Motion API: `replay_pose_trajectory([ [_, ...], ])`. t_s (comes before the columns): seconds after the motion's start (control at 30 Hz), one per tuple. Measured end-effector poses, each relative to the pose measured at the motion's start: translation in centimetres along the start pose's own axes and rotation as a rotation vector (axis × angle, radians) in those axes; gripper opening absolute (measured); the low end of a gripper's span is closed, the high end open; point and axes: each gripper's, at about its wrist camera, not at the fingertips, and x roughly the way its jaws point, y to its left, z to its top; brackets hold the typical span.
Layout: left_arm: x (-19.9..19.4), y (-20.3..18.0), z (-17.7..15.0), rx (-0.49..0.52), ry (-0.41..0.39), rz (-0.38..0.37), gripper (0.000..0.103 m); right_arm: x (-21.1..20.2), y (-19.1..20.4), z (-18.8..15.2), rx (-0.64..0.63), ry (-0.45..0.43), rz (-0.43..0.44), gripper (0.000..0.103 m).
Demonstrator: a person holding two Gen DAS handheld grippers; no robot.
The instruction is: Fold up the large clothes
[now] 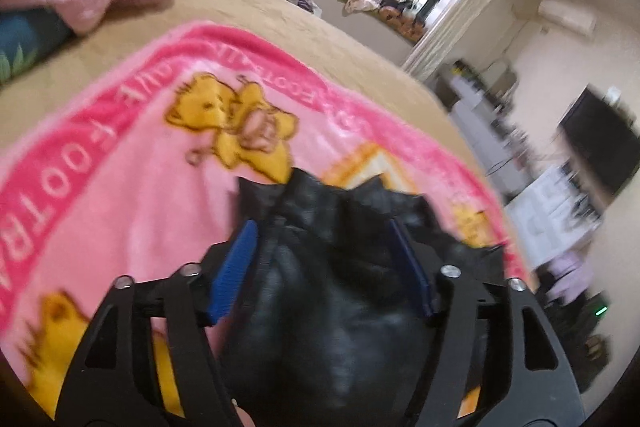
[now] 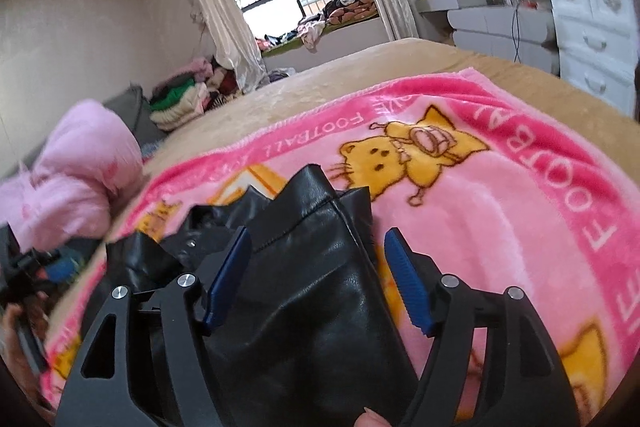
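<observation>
Black leather-look garment [image 2: 304, 267], crumpled, on a pink cartoon-cat blanket [image 2: 500, 211] spread over a tan bed [image 2: 360, 75]. Bunched between the blue pads of the left gripper [image 1: 324, 251], fingers [image 1: 236, 267] spread wide around the fabric, grip uncertain. Right gripper [image 2: 320, 267] parted too: leather touching the 9 o'clock pad, clear of the 3 o'clock one. Pink pillow [image 2: 76, 179] at 9 o'clock.

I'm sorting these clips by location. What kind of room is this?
Most likely a home bedroom: a bed with a pink cartoon blanket, piled clothes, and white drawers.
</observation>
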Motion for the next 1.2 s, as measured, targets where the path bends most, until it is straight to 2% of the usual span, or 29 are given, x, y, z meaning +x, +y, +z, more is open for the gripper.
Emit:
replay_pose_trajectory([
  [0.17,2.7,-1.1,-1.0,0.147,0.085,0.098,0.06,1.2,1.5,-0.4,-0.109,0.039,-0.053,0.068],
  [0.27,4.4,-1.5,-1.9,0.21,0.129,0.126,0.057,3.1,2.0,0.1,-0.16,0.094,-0.098,0.068],
  [0.33,5.1,-1.8,-2.4,0.25,0.144,0.153,0.034,4.6,2.5,0.5,-0.198,0.132,-0.123,0.068],
  [0.4,5.4,-1.9,-2.7,0.284,0.141,0.187,0.026,6.2,3.3,1.0,-0.249,0.162,-0.14,0.067],
  [0.5,5.1,-1.5,-2.3,0.277,0.116,0.187,0.013,8.4,4.3,1.4,-0.31,0.207,-0.155,0.067],
  [0.57,5.0,-1.3,-2.1,0.279,0.102,0.187,0.01,9.8,4.7,1.3,-0.346,0.231,-0.179,0.065],
  [0.63,4.9,-1.1,-1.9,0.261,0.102,0.173,0.009,10.6,4.8,1.0,-0.372,0.25,-0.211,0.046],
  [0.67,4.8,-1.1,-1.8,0.256,0.102,0.167,0.009,10.8,4.8,0.9,-0.379,0.247,-0.232,0.024],
  [0.7,4.7,-1.1,-1.7,0.255,0.102,0.162,0.009,10.9,4.7,0.9,-0.38,0.25,-0.238,0.01],
  [0.77,4.6,-1.2,-1.6,0.255,0.095,0.156,0.009,10.7,4.0,1.0,-0.344,0.243,-0.231,0.0],
  [0.87,4.8,-1.2,-1.6,0.259,0.099,0.162,0.01,10.5,3.6,1.3,-0.328,0.234,-0.232,0.002],
  [0.9,4.9,-1.2,-1.7,0.262,0.103,0.165,0.013,10.5,3.5,1.3,-0.325,0.235,-0.235,0.021],
  [0.93,5.1,-1.2,-1.7,0.261,0.109,0.164,0.022,10.5,3.4,1.4,-0.318,0.236,-0.233,0.039],
  [0.97,5.3,-1.1,-1.7,0.252,0.113,0.152,0.027,10.6,3.3,1.5,-0.308,0.243,-0.227,0.064],
  [1.0,5.4,-1.0,-1.7,0.244,0.117,0.141,0.033,10.9,3.2,1.5,-0.3,0.254,-0.221,0.06],
  [1.07,5.8,-1.0,-1.9,0.238,0.129,0.134,0.034,11.2,3.3,1.4,-0.302,0.268,-0.219,0.038],
  [1.1,6.0,-1.0,-1.9,0.243,0.133,0.139,0.033,11.2,3.3,1.3,-0.31,0.265,-0.231,0.033],
  [1.13,6.2,-1.1,-2.1,0.25,0.136,0.147,0.019,10.9,3.3,1.3,-0.306,0.256,-0.223,0.03],
  [1.17,6.2,-1.2,-2.1,0.255,0.132,0.154,0.015,10.5,3.2,1.5,-0.295,0.242,-0.218,0.022],
  [1.2,6.0,-1.2,-2.0,0.251,0.126,0.155,0.01,9.9,3.1,1.8,-0.281,0.224,-0.214,0.018],
])
